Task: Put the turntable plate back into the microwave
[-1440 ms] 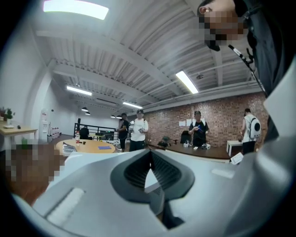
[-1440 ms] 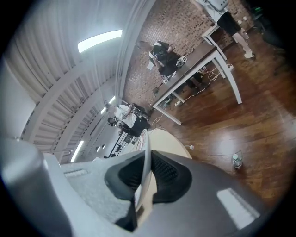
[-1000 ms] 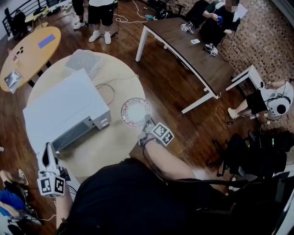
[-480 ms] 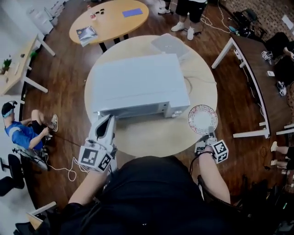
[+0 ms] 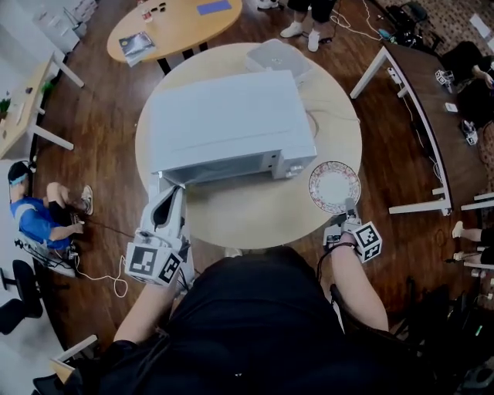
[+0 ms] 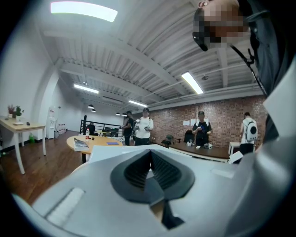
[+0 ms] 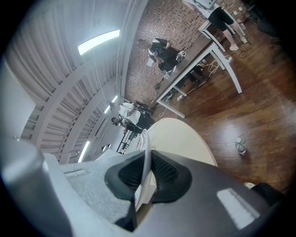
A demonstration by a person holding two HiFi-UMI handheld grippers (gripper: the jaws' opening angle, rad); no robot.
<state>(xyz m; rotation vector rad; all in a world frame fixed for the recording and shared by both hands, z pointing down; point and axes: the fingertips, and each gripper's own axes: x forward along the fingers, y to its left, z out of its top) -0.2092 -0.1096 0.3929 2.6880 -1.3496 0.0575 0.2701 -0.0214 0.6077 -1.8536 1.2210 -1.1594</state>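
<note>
The white microwave point(image 5: 228, 123) stands on the round pale table point(image 5: 255, 220) with its door closed and its front towards me. The turntable plate point(image 5: 334, 186), white with a patterned rim, hovers over the table's right side, just right of the control panel. My right gripper point(image 5: 351, 205) is shut on its near rim. In the right gripper view the plate point(image 7: 144, 150) runs edge-on between the pads of the right gripper point(image 7: 146, 172). My left gripper point(image 5: 173, 190) sits at the microwave's front left corner. Its pads meet with nothing between them in the left gripper view point(image 6: 150, 160).
A grey flat device point(image 5: 278, 55) and a cable point(image 5: 312, 127) lie behind the microwave. Another round table point(image 5: 174, 23) stands beyond, a dark desk point(image 5: 432, 108) to the right. A person point(image 5: 38, 220) sits on the floor at left; others stand farther off.
My head view has swung round to face the microwave front. Both grippers have edged towards the microwave, the plate still held in the right one.
</note>
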